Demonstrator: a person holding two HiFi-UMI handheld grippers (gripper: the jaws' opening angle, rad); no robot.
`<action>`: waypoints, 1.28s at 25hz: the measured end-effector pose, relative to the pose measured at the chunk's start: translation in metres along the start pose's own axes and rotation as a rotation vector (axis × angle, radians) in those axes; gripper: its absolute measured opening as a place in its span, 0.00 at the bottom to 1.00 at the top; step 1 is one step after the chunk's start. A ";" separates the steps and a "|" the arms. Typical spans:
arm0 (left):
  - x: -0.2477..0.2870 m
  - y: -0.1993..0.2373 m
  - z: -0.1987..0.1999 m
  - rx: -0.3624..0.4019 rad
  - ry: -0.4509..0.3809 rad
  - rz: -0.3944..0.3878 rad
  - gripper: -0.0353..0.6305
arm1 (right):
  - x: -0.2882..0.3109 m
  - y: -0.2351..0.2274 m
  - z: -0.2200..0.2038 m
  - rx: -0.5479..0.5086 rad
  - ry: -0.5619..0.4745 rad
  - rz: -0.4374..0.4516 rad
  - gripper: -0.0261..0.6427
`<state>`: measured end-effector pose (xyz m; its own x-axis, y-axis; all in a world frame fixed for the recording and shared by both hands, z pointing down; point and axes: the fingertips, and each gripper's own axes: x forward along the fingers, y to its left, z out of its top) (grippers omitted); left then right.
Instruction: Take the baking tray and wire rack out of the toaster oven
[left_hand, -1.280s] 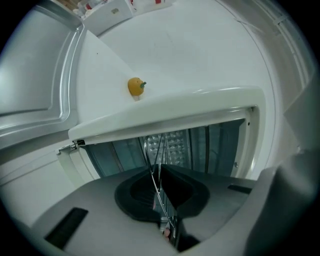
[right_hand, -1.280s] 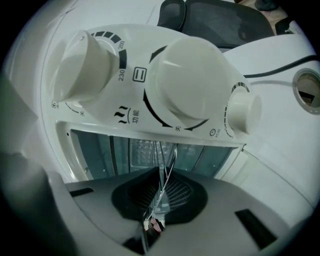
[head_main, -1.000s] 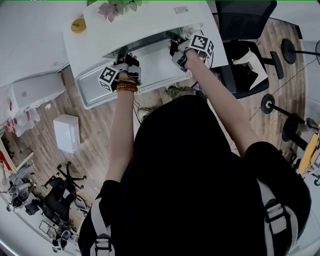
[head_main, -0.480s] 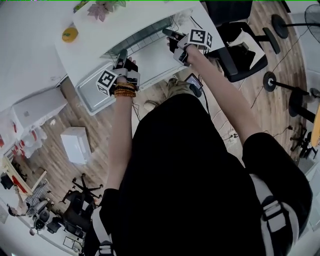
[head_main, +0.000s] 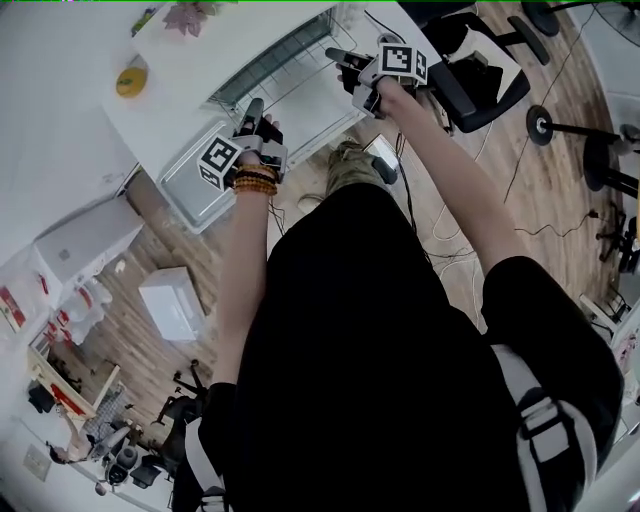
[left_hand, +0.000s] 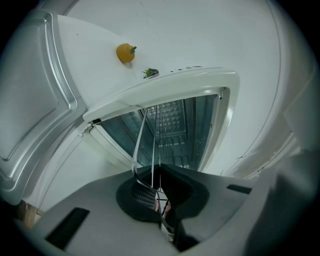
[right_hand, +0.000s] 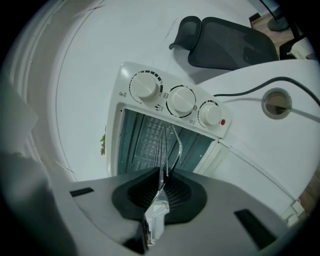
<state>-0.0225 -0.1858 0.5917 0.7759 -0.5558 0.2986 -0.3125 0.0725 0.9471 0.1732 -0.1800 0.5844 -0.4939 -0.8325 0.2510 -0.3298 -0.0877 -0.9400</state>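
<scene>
Gripping the thin silver wire rack (head_main: 300, 78) (left_hand: 159, 131) (right_hand: 171, 146) at its two ends, you held it in front of the open mouth of the white toaster oven (head_main: 232, 50) (left_hand: 176, 81) (right_hand: 175, 101). Your left tongs (head_main: 252, 108) (left_hand: 158, 193) were clamped on the rack's wires at the oven's left. Your right tongs (head_main: 341, 60) (right_hand: 161, 193) were clamped on them at the oven's right, below its three round knobs. Both gripper views showed the rack edge-on, running from the closed pads toward the oven's cavity; whether its far edge was clear of the mouth could not be told. The shallow silver baking tray (head_main: 195, 187) (left_hand: 31, 100) lay outside the oven, on the white table (head_main: 60, 120) just left of it. A small round orange fruit (head_main: 130, 78) (left_hand: 126, 52) sat on the table behind the oven.
</scene>
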 end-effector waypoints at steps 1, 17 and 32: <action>0.001 0.001 -0.001 0.001 0.011 -0.001 0.09 | -0.001 -0.001 0.000 -0.001 -0.001 -0.001 0.10; -0.016 0.000 -0.027 0.026 0.136 -0.020 0.09 | -0.028 -0.001 -0.019 -0.020 -0.026 -0.027 0.10; -0.057 -0.006 -0.065 0.019 0.246 -0.046 0.09 | -0.079 0.016 -0.054 -0.052 -0.083 -0.047 0.10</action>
<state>-0.0292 -0.1013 0.5769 0.8990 -0.3394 0.2769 -0.2821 0.0351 0.9587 0.1633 -0.0862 0.5618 -0.4093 -0.8707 0.2727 -0.3937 -0.1011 -0.9137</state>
